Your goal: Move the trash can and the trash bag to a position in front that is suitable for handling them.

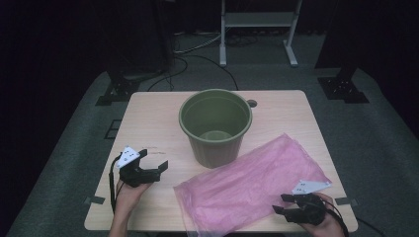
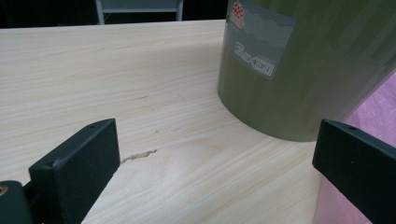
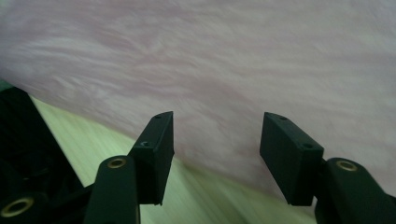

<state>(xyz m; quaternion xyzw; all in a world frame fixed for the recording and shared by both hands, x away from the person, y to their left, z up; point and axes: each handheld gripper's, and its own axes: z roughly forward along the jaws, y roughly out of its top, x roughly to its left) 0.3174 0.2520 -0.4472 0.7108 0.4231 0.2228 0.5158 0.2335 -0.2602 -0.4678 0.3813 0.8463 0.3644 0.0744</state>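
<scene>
Left gripper (image 1: 154, 160) held low over the near left part of the bench (image 1: 148, 111), jaws spread wide, empty. Between those jaws in the left gripper view, bare pale wood with a small chip in the grain. Ahead of the jaws and toward the right one, green bucket (image 2: 303, 65) standing upright on the bench, a grey printed label (image 2: 259, 39) on its wall facing the camera. Just past the right jaw, a strip of pink plastic bag (image 2: 373, 107) beside the bucket's base; touching or not, impossible to tell. No contact between the left jaws and the bucket; near, still apart.

Right gripper (image 1: 282, 203) at the near right corner of the bench, jaws apart, nothing clamped. In the right gripper view (image 3: 215, 140), pink bag (image 3: 210, 60) spread flat directly ahead of both jaws and reaching across the gap between them, its near edge running aslant just in front of the jaw tips. Under the left jaw of that view, a wedge of bare bench. Jaw tips very close to the bag's edge; contact not certain.

From the high view, bucket (image 1: 215, 126) open side up at bench centre, beyond both grippers; bag (image 1: 247, 185) lying flat between bucket and right gripper, one far corner against the bucket's base.
</scene>
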